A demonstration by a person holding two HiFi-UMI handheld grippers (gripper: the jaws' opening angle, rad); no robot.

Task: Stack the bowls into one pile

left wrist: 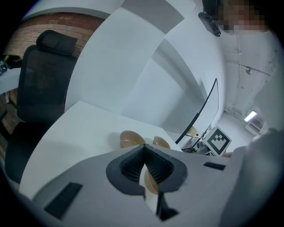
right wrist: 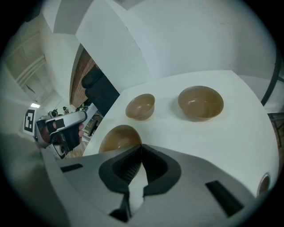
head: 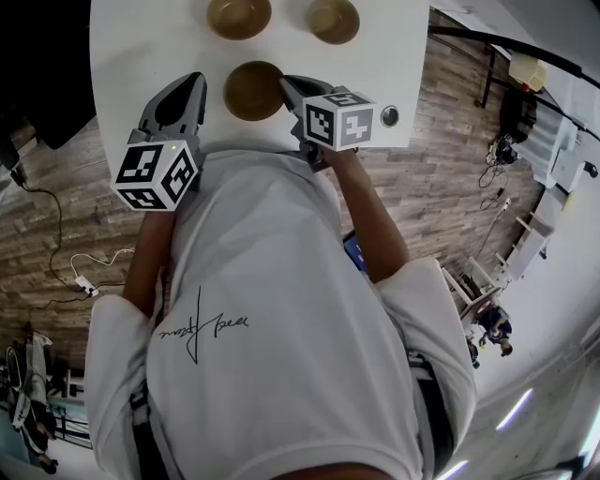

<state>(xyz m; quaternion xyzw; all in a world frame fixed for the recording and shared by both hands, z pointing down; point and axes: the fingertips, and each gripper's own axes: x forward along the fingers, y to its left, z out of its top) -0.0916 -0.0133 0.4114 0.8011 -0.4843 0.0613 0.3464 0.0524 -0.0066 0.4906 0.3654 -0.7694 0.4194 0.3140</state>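
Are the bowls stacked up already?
No, the near bowl, the far left bowl and the far right bowl sit apart on the table.

Our table (head: 131, 47) has a smooth, matt white top. The nearest bowl (head: 253, 90), the far-left bowl (head: 239, 16) and the far-right bowl (head: 333, 19) are tan-brown and smooth, with a soft sheen inside; whether plastic or wood, we cannot tell. The left tool (left wrist: 144, 150) and right tool (right wrist: 141, 148) have matt light-grey plastic shells, and their pads (left wrist: 132, 167) are black, ribbed and rubbery-looking. The floor (head: 56, 216) shows grey-brown wood planks with visible grain. Our shirt (head: 281, 309) is white cloth, softly creased. The chair (left wrist: 42, 84) is matt black.
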